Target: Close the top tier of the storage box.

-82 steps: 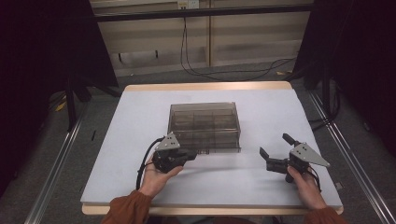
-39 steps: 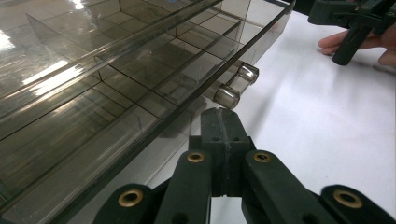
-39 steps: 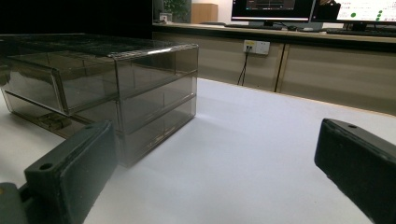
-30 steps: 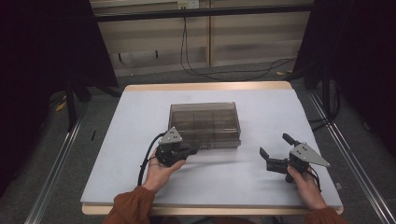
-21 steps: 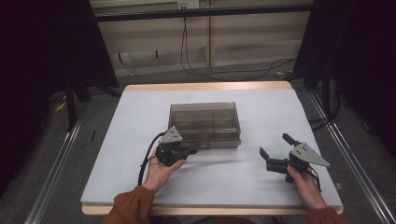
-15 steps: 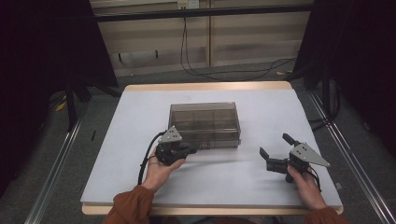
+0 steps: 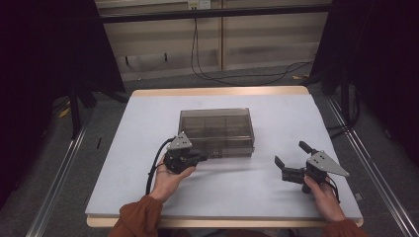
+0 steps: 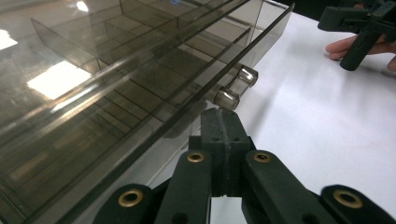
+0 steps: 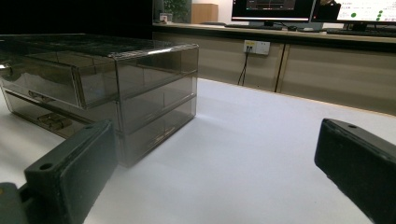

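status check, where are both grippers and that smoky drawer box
Left gripper jaws shut, empty, tips just short of the knob on the smoky clear plastic drawer box. Right gripper open, off to the side. Nothing between.

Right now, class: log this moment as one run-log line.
left gripper: shut, at drawer box front | right gripper: open, apart | table

The place looked like a lab or recording room set up for tests. A white table (image 7: 276, 106) stood alone on grey floor between metal rails (image 7: 59, 173), with black curtains (image 7: 44, 59) at the upper left and right of the high view. Cables (image 7: 207, 69) trailed below a wall socket (image 9: 256, 46), and computer monitors (image 9: 273, 9) lit the upper right of the right gripper view.
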The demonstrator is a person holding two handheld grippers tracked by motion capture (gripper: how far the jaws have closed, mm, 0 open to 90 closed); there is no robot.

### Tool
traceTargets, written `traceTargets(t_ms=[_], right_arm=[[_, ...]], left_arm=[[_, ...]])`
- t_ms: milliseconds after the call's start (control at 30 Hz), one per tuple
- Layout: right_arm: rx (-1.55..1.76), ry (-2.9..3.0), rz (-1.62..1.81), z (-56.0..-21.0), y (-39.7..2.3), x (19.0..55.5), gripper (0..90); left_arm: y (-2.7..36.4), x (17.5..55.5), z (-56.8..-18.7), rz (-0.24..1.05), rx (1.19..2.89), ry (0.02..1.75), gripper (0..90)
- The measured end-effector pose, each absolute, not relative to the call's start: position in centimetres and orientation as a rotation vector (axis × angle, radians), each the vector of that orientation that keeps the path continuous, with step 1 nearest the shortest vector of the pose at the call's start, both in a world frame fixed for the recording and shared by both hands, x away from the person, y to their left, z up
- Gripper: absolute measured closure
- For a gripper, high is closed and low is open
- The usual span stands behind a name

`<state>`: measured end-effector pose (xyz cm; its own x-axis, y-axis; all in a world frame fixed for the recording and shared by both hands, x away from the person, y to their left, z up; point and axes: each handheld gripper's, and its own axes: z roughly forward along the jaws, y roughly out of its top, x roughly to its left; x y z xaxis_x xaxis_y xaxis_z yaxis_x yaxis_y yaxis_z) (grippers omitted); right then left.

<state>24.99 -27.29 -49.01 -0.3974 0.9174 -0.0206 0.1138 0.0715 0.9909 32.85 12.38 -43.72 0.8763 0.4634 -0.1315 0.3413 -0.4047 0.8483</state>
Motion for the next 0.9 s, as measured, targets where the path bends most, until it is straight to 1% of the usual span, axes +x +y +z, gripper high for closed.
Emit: traceTargets(t_ms=[900], right_arm=[[1.053,1.623,1.406,-49.00,-27.27,25.00,0.0]], left_arm=[[12.08,33.73,-43.71,0.162,2.018,0.609,90.0]])
